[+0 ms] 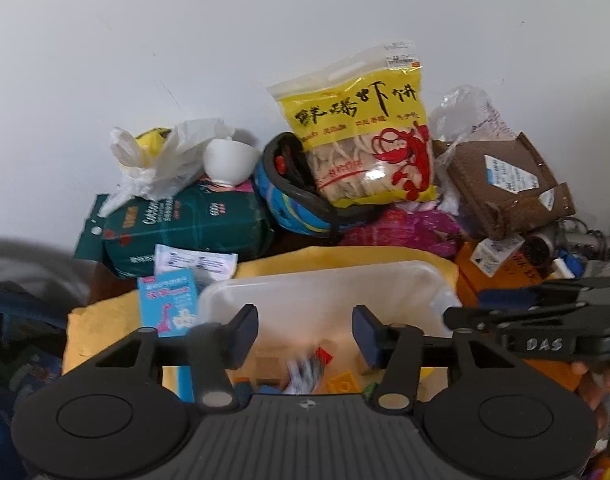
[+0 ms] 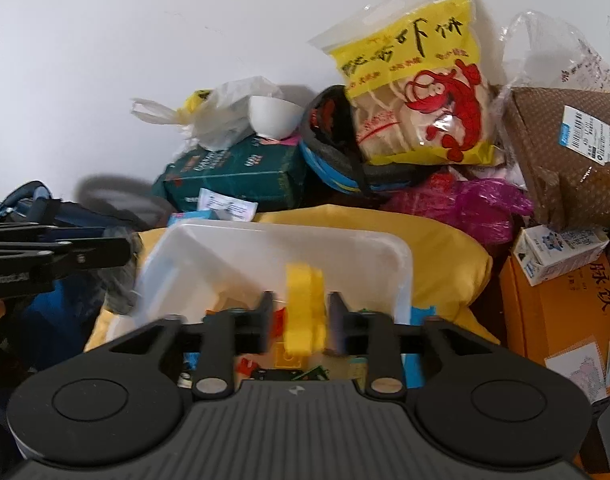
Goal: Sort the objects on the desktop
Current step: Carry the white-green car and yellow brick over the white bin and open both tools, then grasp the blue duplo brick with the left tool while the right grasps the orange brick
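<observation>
A translucent white plastic bin [image 1: 385, 280] [image 2: 209, 248] rests on a yellow cloth and holds several small toy pieces, among them a yellow brick [image 1: 343, 384]. My left gripper [image 1: 305, 328] hovers over the bin's near side, jaws open, with nothing between the pads; a blurred white and dark item [image 1: 305, 372] shows below them inside the bin. My right gripper [image 2: 301, 314] is over the same bin with its jaws apart. A yellow plastic piece [image 2: 305, 308] stands between the fingers, with small gaps on both sides. Each gripper shows at the edge of the other's view.
Against the white wall is a pile: a yellow shrimp-cracker bag [image 1: 365, 136], a white bowl [image 1: 229, 160] on a green pack [image 1: 185, 228], a blue helmet [image 1: 293, 200], a brown parcel [image 1: 505, 184], a pink bag [image 2: 465, 204], an orange box [image 2: 561, 312] and a milk carton [image 2: 561, 248].
</observation>
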A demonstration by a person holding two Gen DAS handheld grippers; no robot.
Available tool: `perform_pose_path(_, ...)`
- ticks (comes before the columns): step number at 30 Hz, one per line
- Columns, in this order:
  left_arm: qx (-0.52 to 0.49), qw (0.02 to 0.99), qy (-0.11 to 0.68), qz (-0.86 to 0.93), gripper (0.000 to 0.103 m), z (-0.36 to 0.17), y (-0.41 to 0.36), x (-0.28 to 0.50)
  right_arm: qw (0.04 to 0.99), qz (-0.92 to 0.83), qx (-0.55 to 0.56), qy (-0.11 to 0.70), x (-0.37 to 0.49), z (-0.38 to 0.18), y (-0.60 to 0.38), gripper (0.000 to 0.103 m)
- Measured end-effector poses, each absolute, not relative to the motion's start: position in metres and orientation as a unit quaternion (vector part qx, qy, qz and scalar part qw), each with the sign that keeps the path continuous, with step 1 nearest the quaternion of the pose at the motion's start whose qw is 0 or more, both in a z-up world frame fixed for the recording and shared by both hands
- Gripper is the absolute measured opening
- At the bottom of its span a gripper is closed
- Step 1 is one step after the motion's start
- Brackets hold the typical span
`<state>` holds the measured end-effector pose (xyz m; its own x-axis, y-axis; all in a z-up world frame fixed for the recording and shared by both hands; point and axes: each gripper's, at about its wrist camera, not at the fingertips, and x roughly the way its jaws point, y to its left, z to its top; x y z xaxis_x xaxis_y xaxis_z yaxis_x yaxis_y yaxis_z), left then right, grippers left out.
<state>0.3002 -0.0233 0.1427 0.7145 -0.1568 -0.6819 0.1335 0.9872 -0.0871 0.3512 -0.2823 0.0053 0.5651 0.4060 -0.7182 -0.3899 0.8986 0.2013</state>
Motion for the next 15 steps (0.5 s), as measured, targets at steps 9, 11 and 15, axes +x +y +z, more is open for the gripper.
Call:
perform_pose_path(9,0.001,0.932,0.351,-0.091,0.056,0.093,0.005,0.232,0.898,0.240,0.007,0.369,0.311,-0.004,-0.292,0.058)
perform_pose_path(11,0.001,0.930,0.356,-0.088,0.056,0.068,0.013,0.208,0.900,0.255,0.008,0.354,0.286,-0.011,-0.292,0.058)
perform_pose_path(15,-0.001,0.913,0.399,-0.086,0.056,0.013,0.020,0.174,0.896,0.269,-0.022,0.353,0.230,-0.046,-0.284,0.058)
